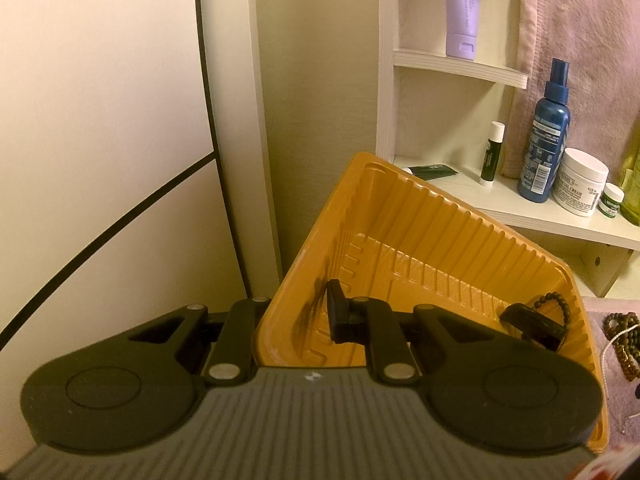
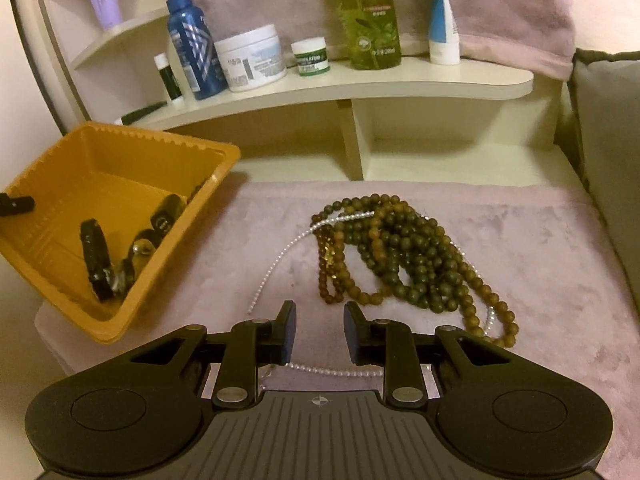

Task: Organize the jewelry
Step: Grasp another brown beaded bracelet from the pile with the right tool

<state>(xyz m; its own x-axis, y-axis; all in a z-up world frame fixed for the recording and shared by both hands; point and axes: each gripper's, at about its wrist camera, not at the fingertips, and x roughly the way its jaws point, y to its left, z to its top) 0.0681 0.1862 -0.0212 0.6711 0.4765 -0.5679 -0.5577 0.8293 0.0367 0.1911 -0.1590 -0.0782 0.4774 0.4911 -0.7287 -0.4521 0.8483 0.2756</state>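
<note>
Two tongs: left gripper [image 1: 298, 318] clamped on the tilted orange tray's [image 1: 440, 216] wall; right gripper [image 2: 320, 330] partly open, empty.
Beads: strands [image 2: 404, 256] heaped on the towel [image 2: 540, 280], beside the tray.
Handling: judged light, limp, slippery; pinch a bunched loop.

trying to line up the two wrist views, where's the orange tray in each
Left wrist: orange tray fills the centre, tilted, its near wall pinched by the left gripper.
Right wrist: orange tray sits at the left, beside the beads.
Shared landmark: blue spray bottle on the shelf.
</note>
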